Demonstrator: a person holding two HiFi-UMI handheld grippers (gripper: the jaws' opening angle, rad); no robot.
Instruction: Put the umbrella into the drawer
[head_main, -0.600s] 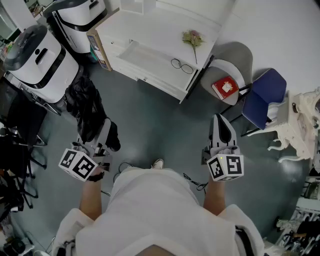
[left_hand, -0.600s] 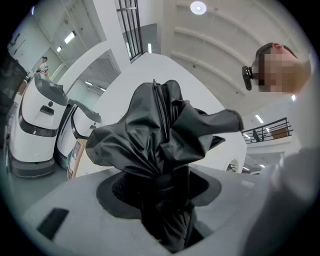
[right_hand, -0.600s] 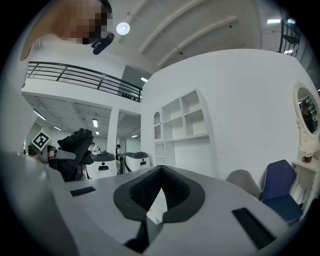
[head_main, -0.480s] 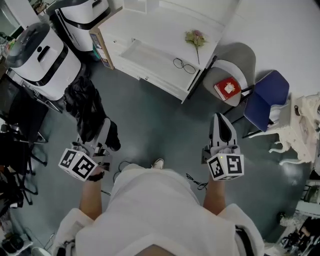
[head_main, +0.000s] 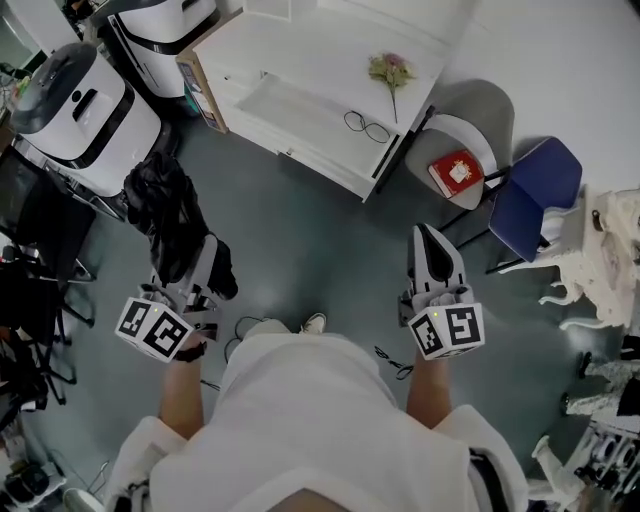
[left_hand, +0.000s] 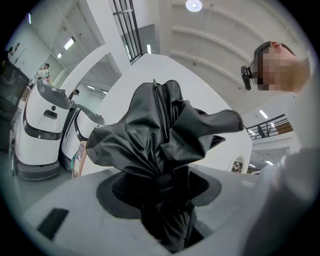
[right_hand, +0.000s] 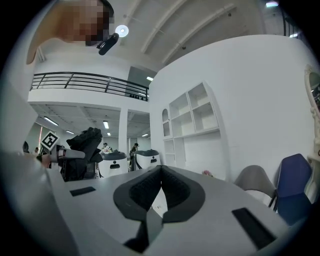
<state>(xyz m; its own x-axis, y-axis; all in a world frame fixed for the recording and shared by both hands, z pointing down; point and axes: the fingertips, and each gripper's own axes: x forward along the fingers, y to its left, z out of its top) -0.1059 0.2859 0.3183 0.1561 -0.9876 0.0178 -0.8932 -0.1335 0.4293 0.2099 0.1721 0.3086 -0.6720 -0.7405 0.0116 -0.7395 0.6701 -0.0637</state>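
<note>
A folded black umbrella (head_main: 160, 212) sticks out ahead of my left gripper (head_main: 203, 252), whose jaws are shut on its lower part. In the left gripper view the crumpled black umbrella (left_hand: 160, 135) fills the middle and rises from between the jaws of the left gripper (left_hand: 161, 176). My right gripper (head_main: 425, 233) hangs at the same height on the right, jaws shut and nothing in them; in its own view the right gripper (right_hand: 161, 172) has its pads meeting. The white desk's drawer (head_main: 290, 105) stands open, well ahead of both grippers.
On the white desk (head_main: 300, 50) lie a flower (head_main: 386, 72) and glasses (head_main: 367, 127). To its right stand a grey chair (head_main: 478, 110) with a red book (head_main: 453, 172) and a blue chair (head_main: 530, 195). White robots (head_main: 75, 115) stand at left. Grey floor (head_main: 310, 240) lies between me and the desk.
The right gripper has drifted slightly left in the head view. The left gripper keeps its hold on the umbrella.
</note>
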